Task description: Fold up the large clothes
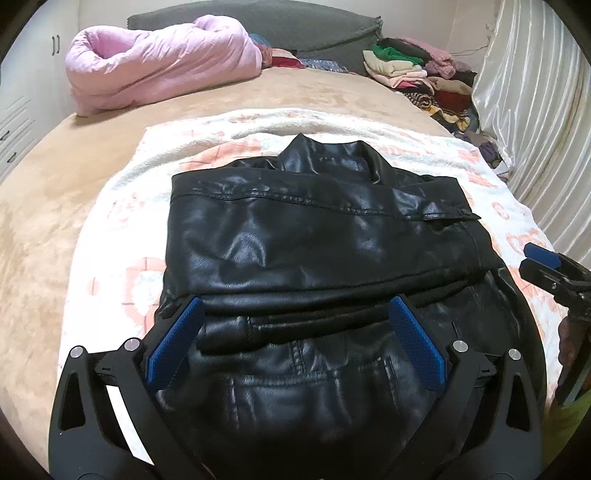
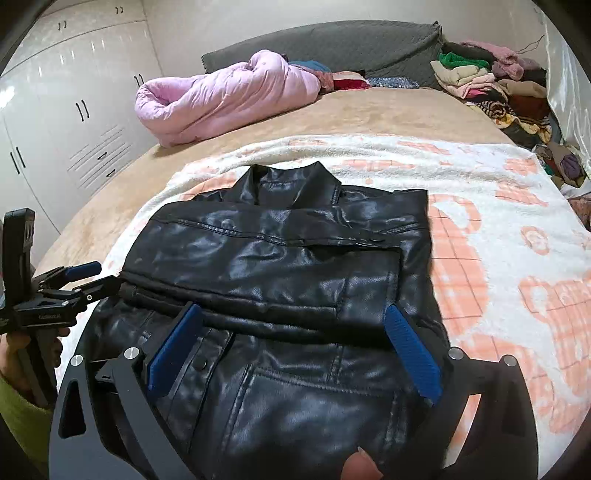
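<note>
A black leather jacket (image 1: 317, 236) lies flat on a white and peach towel (image 1: 122, 206), collar away from me, both sleeves folded across the body. It also shows in the right wrist view (image 2: 280, 266). My left gripper (image 1: 295, 306) is open, its blue pads hovering over the jacket's lower left part, holding nothing. My right gripper (image 2: 293, 312) is open over the lower right part, holding nothing. Each gripper shows in the other's view, the right gripper (image 1: 535, 258) at the jacket's right edge and the left gripper (image 2: 94, 278) at its left edge.
The towel lies on a tan bed cover (image 1: 48, 206). A rolled pink quilt (image 1: 162, 59) and a grey headboard cushion (image 1: 295, 26) are at the far end. A pile of clothes (image 1: 428, 77) sits far right by a curtain (image 1: 535, 110). White wardrobes (image 2: 74, 110) stand left.
</note>
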{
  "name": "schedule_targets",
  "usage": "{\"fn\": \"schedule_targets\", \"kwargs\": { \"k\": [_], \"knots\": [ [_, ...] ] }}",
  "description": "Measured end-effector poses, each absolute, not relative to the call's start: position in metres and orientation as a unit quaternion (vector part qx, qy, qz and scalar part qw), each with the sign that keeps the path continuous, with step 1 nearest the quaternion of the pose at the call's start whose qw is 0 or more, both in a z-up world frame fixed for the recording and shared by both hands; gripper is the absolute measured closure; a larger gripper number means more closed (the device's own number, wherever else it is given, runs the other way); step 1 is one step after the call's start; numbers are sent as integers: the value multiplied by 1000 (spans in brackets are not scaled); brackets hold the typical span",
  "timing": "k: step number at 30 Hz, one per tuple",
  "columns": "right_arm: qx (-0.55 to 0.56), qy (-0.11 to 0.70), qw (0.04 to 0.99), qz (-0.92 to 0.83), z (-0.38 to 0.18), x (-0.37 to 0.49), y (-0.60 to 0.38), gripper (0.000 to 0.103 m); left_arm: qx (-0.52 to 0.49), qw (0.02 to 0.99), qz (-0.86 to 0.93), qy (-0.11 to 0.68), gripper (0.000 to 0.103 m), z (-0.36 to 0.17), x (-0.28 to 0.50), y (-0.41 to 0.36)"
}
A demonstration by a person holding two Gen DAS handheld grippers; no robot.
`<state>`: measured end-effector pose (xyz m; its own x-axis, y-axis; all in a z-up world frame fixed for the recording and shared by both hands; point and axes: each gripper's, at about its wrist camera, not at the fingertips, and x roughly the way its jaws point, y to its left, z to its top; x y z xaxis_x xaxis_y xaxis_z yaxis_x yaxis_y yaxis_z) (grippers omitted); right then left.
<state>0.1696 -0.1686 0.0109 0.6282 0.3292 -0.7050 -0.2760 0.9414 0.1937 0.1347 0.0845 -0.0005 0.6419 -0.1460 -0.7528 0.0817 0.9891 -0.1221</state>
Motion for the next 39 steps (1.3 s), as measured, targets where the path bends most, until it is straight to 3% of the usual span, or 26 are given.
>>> {"fn": "schedule_targets", "kwargs": {
  "k": [14, 39],
  "knots": [
    [28, 391, 906, 161, 24, 130, -178, 4, -31, 910, -61, 410, 9, 8, 93, 89],
    [5, 429, 891, 148, 0, 68, -197, 4, -22, 900, -28, 434, 9, -11, 33, 120]
  ]
}}
